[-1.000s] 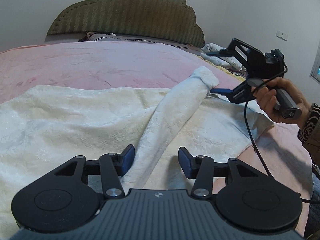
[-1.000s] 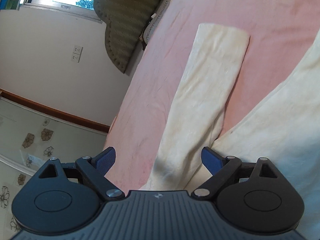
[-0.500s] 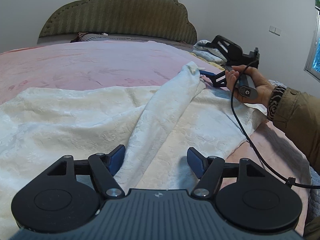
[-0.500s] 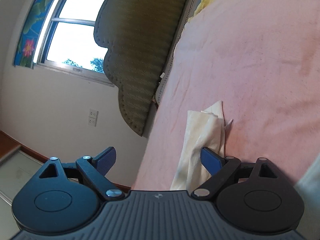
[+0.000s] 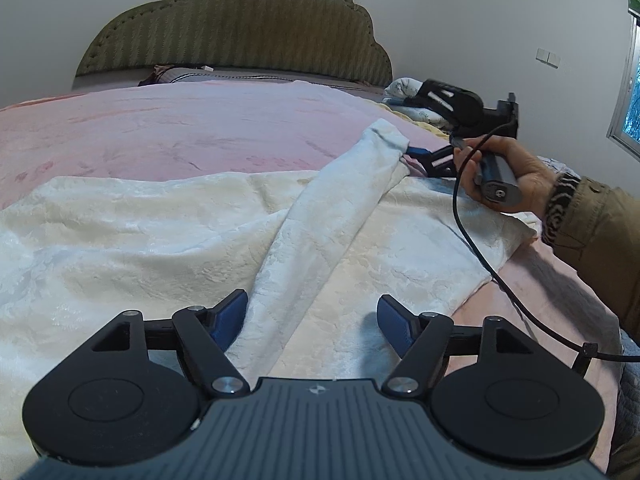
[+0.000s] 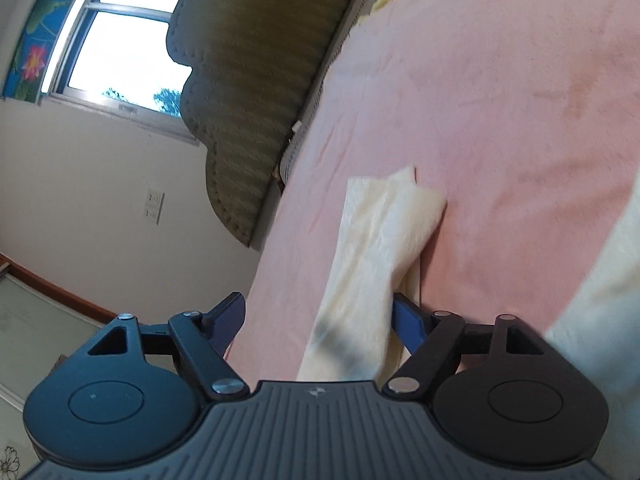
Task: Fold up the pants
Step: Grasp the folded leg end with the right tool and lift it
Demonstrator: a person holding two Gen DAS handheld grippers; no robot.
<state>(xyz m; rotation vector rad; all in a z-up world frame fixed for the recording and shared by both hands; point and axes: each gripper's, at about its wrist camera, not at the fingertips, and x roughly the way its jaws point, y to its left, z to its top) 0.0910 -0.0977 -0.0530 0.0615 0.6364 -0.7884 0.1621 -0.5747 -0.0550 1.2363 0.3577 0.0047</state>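
Cream white pants point(image 5: 168, 232) lie spread across the pink bed. One leg point(image 5: 344, 192) runs from between my left fingers up and right, its cuff by the right gripper. My left gripper point(image 5: 312, 314) is open, low over the pants, with the leg's near end between its fingers. In the right wrist view the leg point(image 6: 376, 252) drapes between my open right fingers, resting against the right fingertip point(image 6: 406, 316). My right gripper point(image 6: 318, 316) is open. It also shows in the left wrist view point(image 5: 432, 156), held by a hand.
The pink bedspread point(image 5: 192, 136) covers the bed, with a green padded headboard point(image 5: 236, 28) behind. Pillows and bundled bedding point(image 5: 404, 92) lie at the far right. A black cable point(image 5: 500, 280) trails from the right gripper across the bed's right edge. A window point(image 6: 120, 44) is in the wall.
My left gripper has opened wider. The right gripper has moved lower and further along the leg to its cuff, which now lies bunched between its open fingers.
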